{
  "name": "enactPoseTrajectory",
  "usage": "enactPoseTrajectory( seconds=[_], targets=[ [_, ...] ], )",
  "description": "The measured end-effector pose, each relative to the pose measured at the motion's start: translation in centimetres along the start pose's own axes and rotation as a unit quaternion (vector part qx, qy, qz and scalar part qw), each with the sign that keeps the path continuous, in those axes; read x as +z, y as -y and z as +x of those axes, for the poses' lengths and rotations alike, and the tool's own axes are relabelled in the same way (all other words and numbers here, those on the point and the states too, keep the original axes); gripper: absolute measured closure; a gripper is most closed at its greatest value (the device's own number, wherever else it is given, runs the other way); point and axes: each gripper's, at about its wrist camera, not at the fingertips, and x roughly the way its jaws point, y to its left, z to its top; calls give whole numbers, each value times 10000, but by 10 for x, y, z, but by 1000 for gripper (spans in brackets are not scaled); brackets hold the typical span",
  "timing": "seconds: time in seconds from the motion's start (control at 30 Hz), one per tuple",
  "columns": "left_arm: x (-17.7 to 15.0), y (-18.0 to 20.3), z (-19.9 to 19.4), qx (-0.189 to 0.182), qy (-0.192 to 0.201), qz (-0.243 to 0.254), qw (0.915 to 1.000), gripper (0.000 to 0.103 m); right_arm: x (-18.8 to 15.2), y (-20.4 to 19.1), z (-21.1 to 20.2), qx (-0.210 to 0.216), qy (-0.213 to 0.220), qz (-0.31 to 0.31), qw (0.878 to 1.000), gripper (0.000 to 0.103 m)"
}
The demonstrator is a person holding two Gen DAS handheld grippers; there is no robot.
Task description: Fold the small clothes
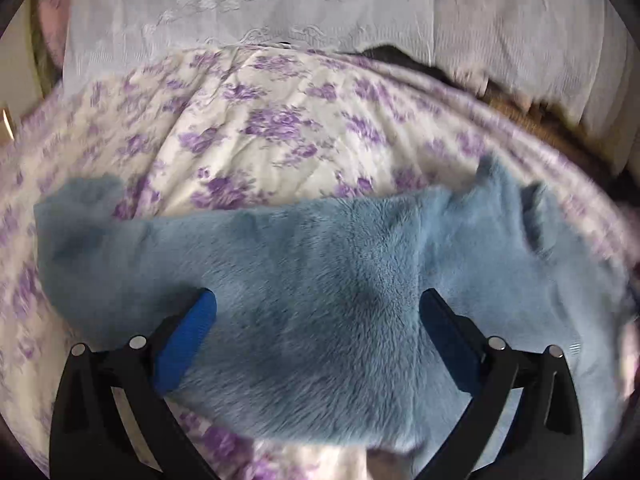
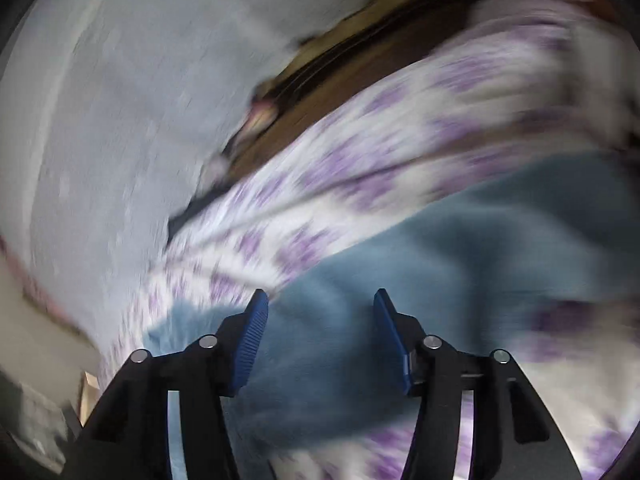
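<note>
A fluffy light-blue garment (image 1: 320, 272) lies spread across the bed, its width running left to right in the left wrist view. My left gripper (image 1: 318, 300) hovers over its middle with the blue pads wide apart and nothing between them. In the blurred right wrist view the same blue garment (image 2: 460, 248) lies below and to the right. My right gripper (image 2: 320, 300) stands over its edge, jaws apart, and the pads do not press on the cloth.
The garment rests on a white quilt with purple flowers (image 1: 256, 120). Behind it hangs a pale lace cloth (image 1: 248, 4). A brown wooden strip (image 1: 532, 120) with a dark gap runs along the quilt's far right edge, and the same wooden strip (image 2: 320, 92) shows in the right wrist view.
</note>
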Motion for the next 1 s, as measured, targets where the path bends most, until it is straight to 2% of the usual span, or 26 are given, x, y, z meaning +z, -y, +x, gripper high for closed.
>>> enactPoseTrajectory(
  seconds=[0.1,0.17,0.27,0.37,0.43,0.53,0.57,0.6,0.63,0.67,0.73,0.77,0.8,0.83,0.87,0.9,0.97,1.0],
  targets=[
    [-1,-18,7,-414,-217,-414,9980,4,-10,37,-30,53,78,730,9973,48],
    [-2,-15,8,-392,-240,-407,9981,4,-17,59,-40,101,38,1050,9944,47],
    [-7,2,13,102,-317,-20,9994,4,-25,70,-39,17,35,1311,9914,43],
    [-15,14,15,612,-354,361,9968,4,-24,75,-32,-137,132,1457,9891,41],
    [-16,19,17,771,-348,479,9953,4,-15,79,-19,-375,400,1642,9849,37],
    [-17,16,15,758,-334,437,9956,4,-3,80,-14,-710,938,1696,9785,37],
    [-17,15,15,723,-326,409,9960,4,0,77,-14,-802,1169,1635,9763,44],
    [-17,15,15,709,-324,398,9962,4,1,75,-15,-841,1327,1558,9752,61],
    [-17,15,15,709,-323,395,9962,4,2,71,-17,-911,1516,1357,9748,96],
    [-17,16,16,743,-325,407,9959,4,2,61,-20,-1197,1795,877,9725,95],
    [-17,17,17,842,-333,447,9949,4,-2,53,-27,-1627,2157,409,9619,95],
    [-17,18,18,892,-337,465,9944,4,-1,53,-29,-1765,2166,306,9597,96],
    [-17,19,18,943,-341,492,9937,4,1,53,-26,-1946,2109,226,9577,96],
    [-17,19,18,959,-342,504,9935,4,2,53,-15,-2394,1914,-44,9518,96],
    [-17,19,16,964,-325,473,9937,4,3,55,-3,-2615,1632,-182,9511,95],
    [-18,19,12,977,-286,447,9938,5,4,61,7,-2608,1283,-53,9568,95],
    [-22,24,-7,869,-136,448,9951,5,3,61,3,-2585,1335,-64,9567,96],
    [-27,32,-23,544,-47,524,9971,5,1,61,2,-2547,1349,-62,9575,96]
  ],
)
